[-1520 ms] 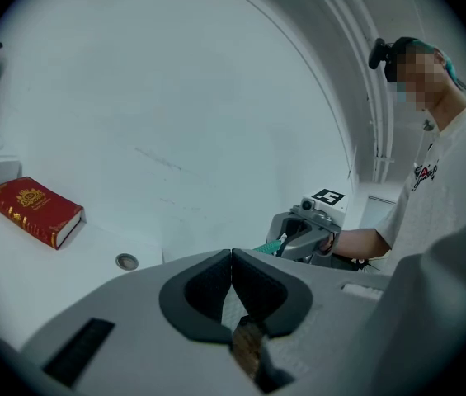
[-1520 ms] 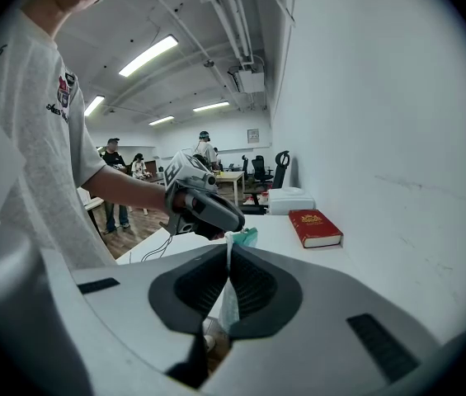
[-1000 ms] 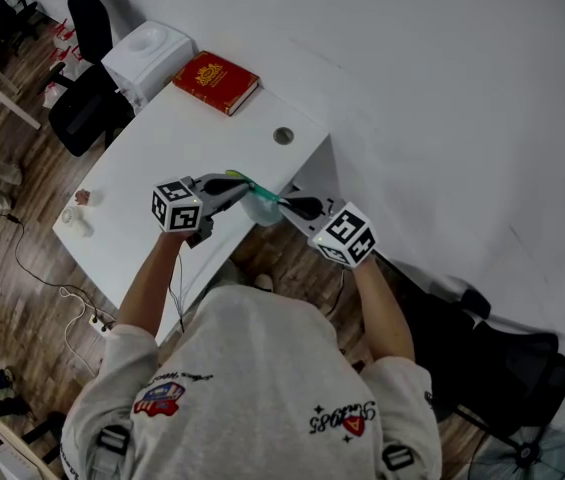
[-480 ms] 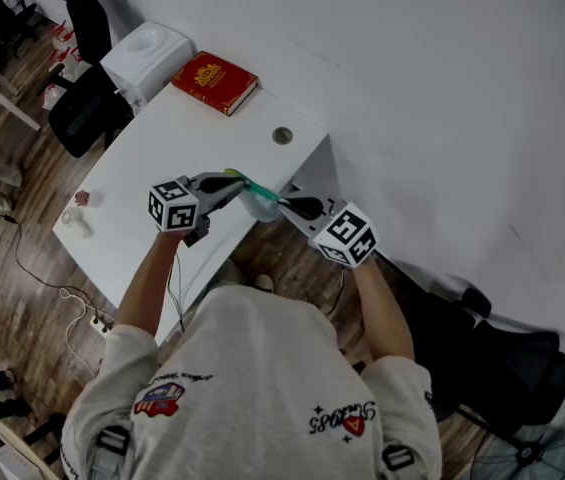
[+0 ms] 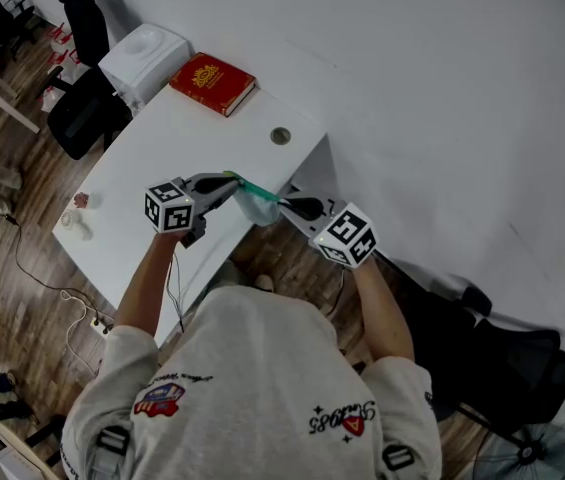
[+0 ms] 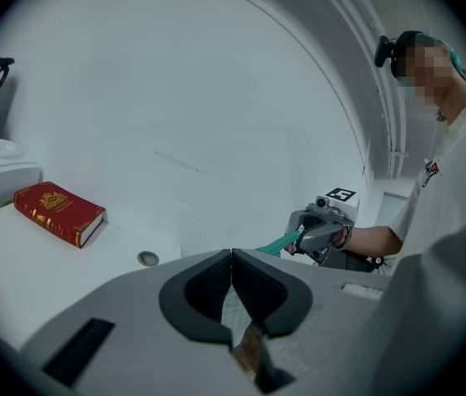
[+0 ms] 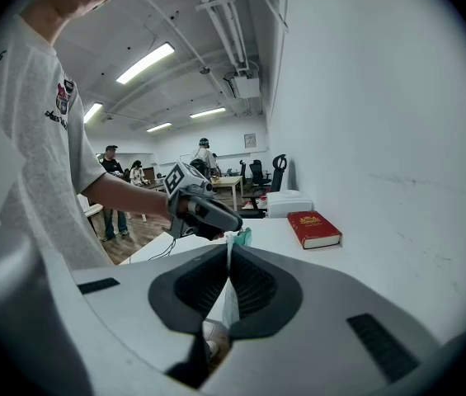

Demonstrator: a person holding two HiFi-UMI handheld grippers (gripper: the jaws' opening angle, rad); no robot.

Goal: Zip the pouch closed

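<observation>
Step in hand, as judged: the zipping stroke, with the pouch (image 5: pixel 255 201) stretched in the air between both grippers, over the near edge of the desk (image 5: pixel 177 133). The left gripper (image 5: pixel 230 183) is clamped tight on one end of the pouch's green zipper edge and the right gripper (image 5: pixel 284 206) on the other; which one pinches the slider cannot be made out. The next move probably calls for a taut edge and a straight pull of the slider along the teeth.

Open-plan office, shared work area.
White desk (image 5: pixel 162 158) w/ cable hole (image 5: pixel 280 135), black office chairs (image 5: pixel 87 113) on wood floor (image 5: pixel 12 268), strip lights (image 7: pixel 146 63) & bare pipes (image 7: pixel 224 15) overhead; more desks (image 7: pixel 233 181) & ppl (image 7: pixel 110 180) stood far back.
</observation>
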